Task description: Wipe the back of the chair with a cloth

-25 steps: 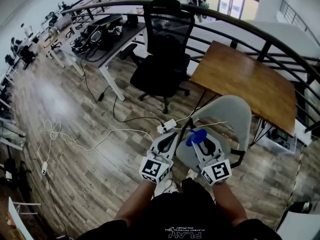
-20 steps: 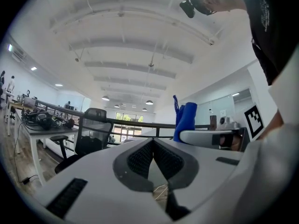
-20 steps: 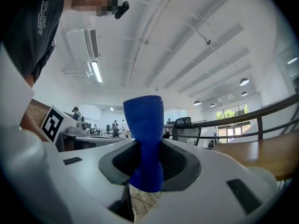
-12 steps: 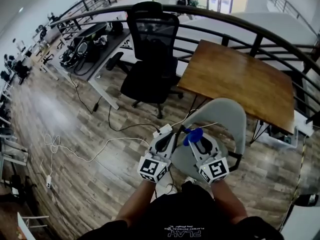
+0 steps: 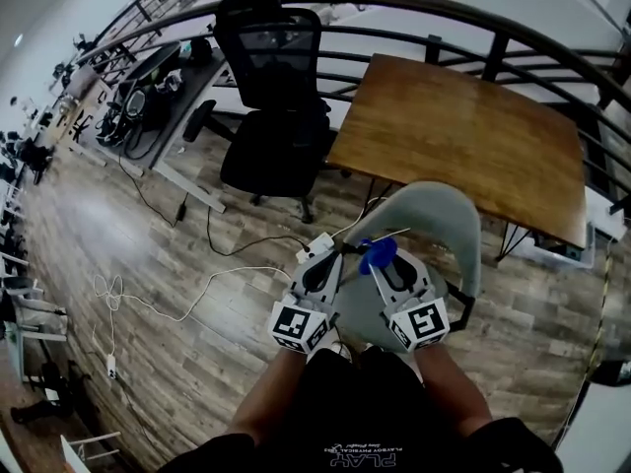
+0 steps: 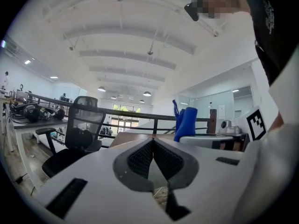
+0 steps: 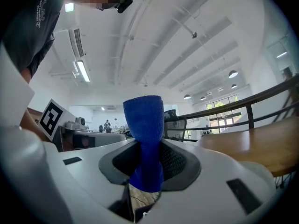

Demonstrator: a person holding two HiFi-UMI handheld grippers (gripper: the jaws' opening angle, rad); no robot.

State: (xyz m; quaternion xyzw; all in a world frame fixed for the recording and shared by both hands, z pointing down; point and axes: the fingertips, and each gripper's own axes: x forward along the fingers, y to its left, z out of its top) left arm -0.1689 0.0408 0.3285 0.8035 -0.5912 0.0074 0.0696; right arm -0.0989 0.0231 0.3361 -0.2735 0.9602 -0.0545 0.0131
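Your right gripper (image 5: 384,267) has its jaws clamped on the blue cloth (image 5: 378,255). In the right gripper view the right gripper (image 7: 147,149) pinches the cloth (image 7: 144,129) near its lower end, and the rest stands up as a thick roll above the jaws with nothing pressed against it.

Your left gripper (image 5: 328,257) sits just beside the right one, both pointing away from you. In the left gripper view the left gripper (image 6: 153,142) has its jaws brought together at the tips, with nothing between them. The cloth (image 6: 185,123) shows there too, off to the right.

The grey chair (image 5: 439,227) is right in front of you, its shell opening toward the wooden table (image 5: 463,126). In the head view both grippers lie over the chair's near edge, the cloth over its left rim — whether the cloth touches the shell cannot be told from there. Both gripper views look up at the ceiling rather than at the chair.

Further left stands a black office chair (image 5: 271,97), also against the table's side, with a dark railing (image 5: 414,8) curving behind. White cables (image 5: 187,299) trail across the wooden floor (image 5: 118,215) to your left.
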